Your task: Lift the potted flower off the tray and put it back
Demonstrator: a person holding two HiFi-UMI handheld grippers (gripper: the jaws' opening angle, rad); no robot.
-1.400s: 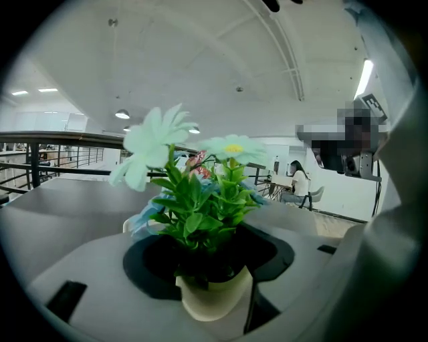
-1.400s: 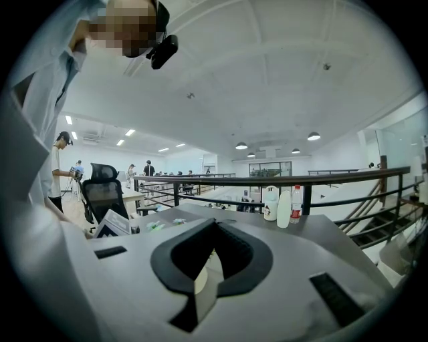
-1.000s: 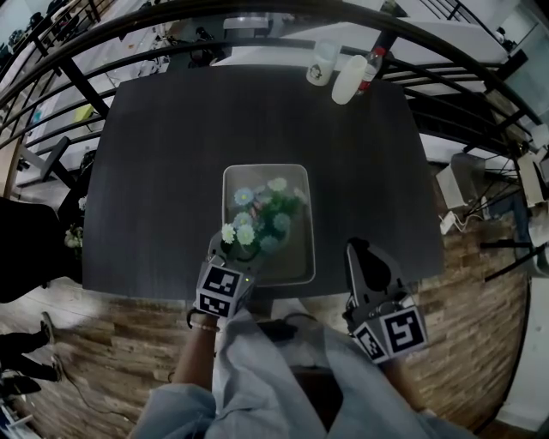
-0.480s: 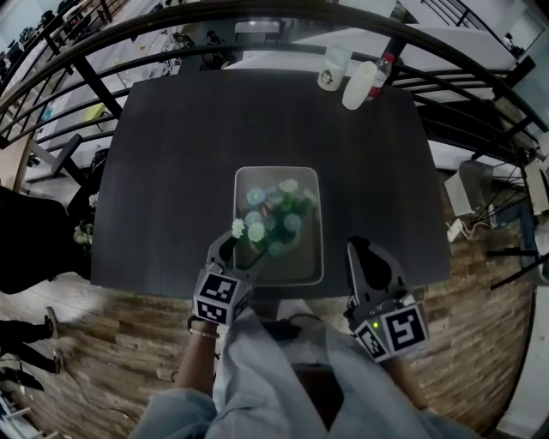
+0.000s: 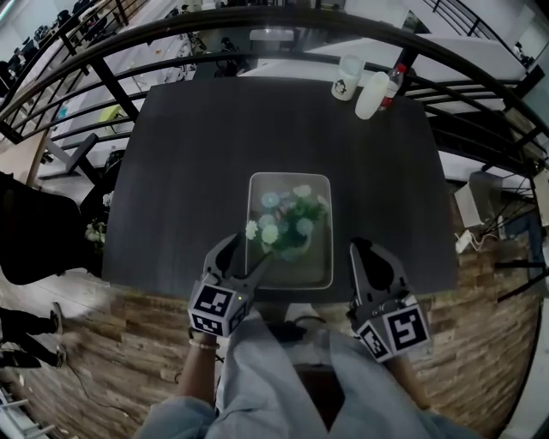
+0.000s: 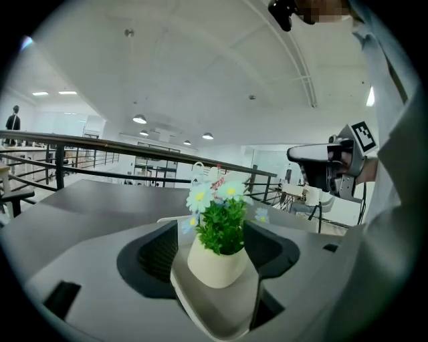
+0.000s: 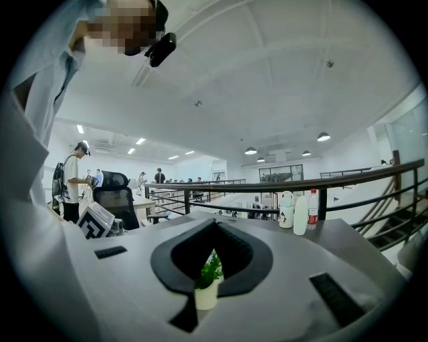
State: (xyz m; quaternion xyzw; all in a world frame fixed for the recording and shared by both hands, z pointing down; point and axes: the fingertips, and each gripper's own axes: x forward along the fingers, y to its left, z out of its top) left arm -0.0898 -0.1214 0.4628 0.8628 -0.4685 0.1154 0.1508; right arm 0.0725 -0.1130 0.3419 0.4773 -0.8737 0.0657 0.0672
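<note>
No legible text, number or brand is present. The left gripper (image 5: 250, 249) and right gripper (image 5: 358, 249) carry square black-and-white coded markers. The cup (image 5: 347, 77) print and bottle (image 5: 395, 79) label are unreadable.

Grey left tool (image 5: 249, 250), black-white marker cube (image 5: 216, 307), pale shirt (image 5: 279, 373)

We see a dark charcoal worktop (image 5: 214, 154) with a matt, faintly grained surface. The pale grey rectangular tray (image 5: 322, 270) on it looks smooth with a soft sheen. The potted flower (image 6: 217, 224) has a smooth, matt cream pot (image 6: 215, 266); whether ceramic or plastic we cannot tell. The left claw (image 5: 251, 250) and the right claw (image 5: 371, 257) both wear matt grey plastic shells, and we make out black ribbed pads (image 6: 160, 250). The floor (image 5: 129, 343) is rough-looking wooden planking, the black railing (image 5: 257, 19) glossy metal.
</note>
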